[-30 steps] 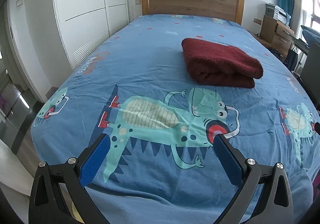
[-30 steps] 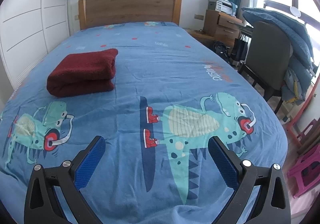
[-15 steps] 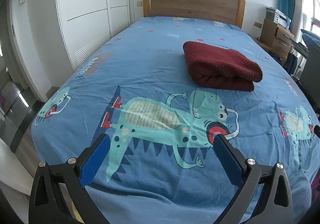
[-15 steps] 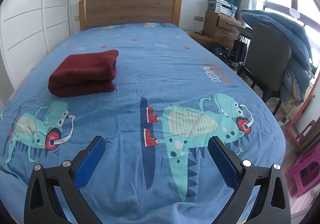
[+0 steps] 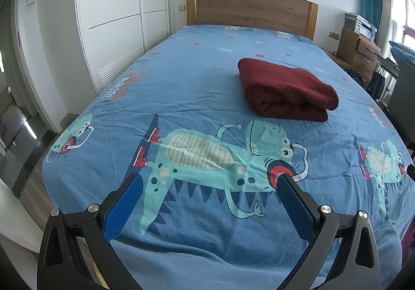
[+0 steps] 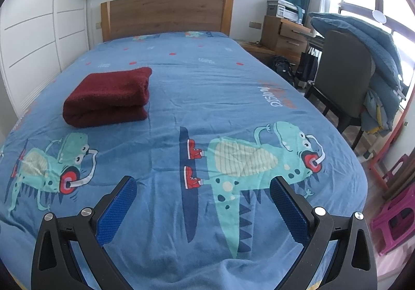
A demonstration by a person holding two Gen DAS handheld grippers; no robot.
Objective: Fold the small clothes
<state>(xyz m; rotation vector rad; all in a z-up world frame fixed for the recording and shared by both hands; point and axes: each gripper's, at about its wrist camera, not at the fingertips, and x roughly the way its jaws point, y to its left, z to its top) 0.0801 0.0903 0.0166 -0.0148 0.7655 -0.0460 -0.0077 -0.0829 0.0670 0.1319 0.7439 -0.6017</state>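
A dark red fleecy garment [image 5: 285, 90] lies folded into a thick bundle on the blue dinosaur-print bed sheet [image 5: 197, 87]. In the right wrist view it lies at the left middle of the bed [image 6: 109, 98]. My left gripper [image 5: 207, 181] is open and empty, hovering over the foot of the bed, well short of the garment. My right gripper [image 6: 203, 183] is open and empty too, over the foot of the bed, to the right of the garment and well short of it.
A wooden headboard [image 5: 249, 9] stands at the far end. White wardrobe doors [image 5: 111, 22] run along the left side. A dark chair [image 6: 342, 82] draped with blue bedding, a wooden drawer unit [image 6: 285, 35] and pink stools [image 6: 394, 220] stand to the right of the bed.
Both views have drifted back slightly and tilted up, showing more wall and bookshelf. The garment has not moved and both grippers stay open.
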